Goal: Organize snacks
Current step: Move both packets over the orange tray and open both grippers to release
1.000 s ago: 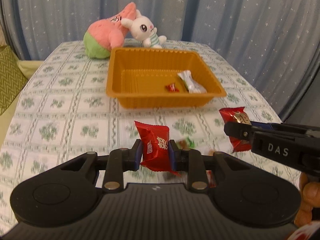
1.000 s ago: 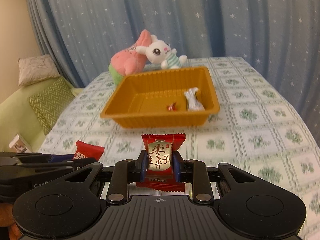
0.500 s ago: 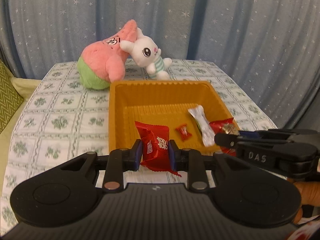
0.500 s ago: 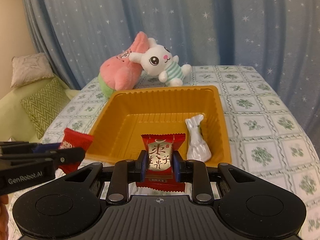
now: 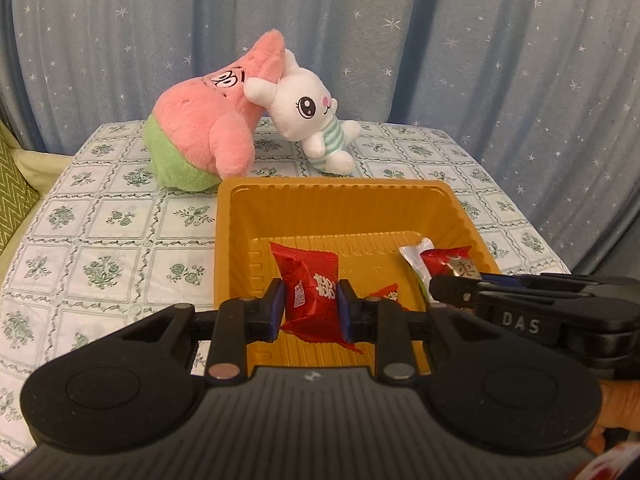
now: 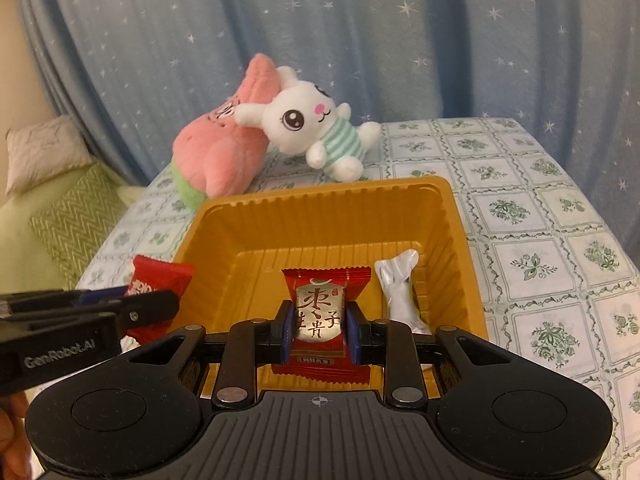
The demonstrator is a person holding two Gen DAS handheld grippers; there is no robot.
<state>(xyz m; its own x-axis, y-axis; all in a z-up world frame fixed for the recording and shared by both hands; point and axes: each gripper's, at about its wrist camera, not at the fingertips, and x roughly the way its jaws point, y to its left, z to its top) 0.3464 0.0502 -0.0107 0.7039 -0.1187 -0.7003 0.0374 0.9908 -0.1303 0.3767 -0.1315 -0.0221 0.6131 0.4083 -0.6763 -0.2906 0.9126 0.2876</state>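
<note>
Left gripper (image 5: 310,306), nearest in its own view: jaws drawn close, pads pinching a crumpled red snack packet (image 5: 310,292) by both sides, held over the near part of the orange tray (image 5: 460,216).

Right gripper (image 6: 318,330), nearest in its own view: jaws likewise drawn close, clamped on a red packet with a gold label (image 6: 320,316), upright, over the near middle of the same tray (image 6: 456,232). Seen also from the left wrist at 3 o'clock, that labelled packet (image 5: 450,266) poking past the black fingertips (image 5: 452,290). Seen from the right wrist at 9 o'clock, the left gripper's black fingers (image 6: 132,312) with the crumpled packet (image 6: 160,278) at the tray's left rim.

On the tray floor: a silver-white wrapped sweet (image 6: 398,290) just at 3 o'clock of the labelled packet, and a small red sweet (image 5: 386,292) partly hidden behind the left gripper's right finger.

Under the tray: a tablecloth (image 5: 112,240) of white squares with green flower prints.

Beyond the tray's far rim, at about 11 o'clock: a pink and green starfish plush (image 5: 208,128), a white rabbit plush (image 5: 312,120) in a striped top leaning against it.

Farthest: a blue curtain (image 5: 400,40) dotted with white stars; cushions (image 6: 76,212) at 9 o'clock in the right wrist view.
</note>
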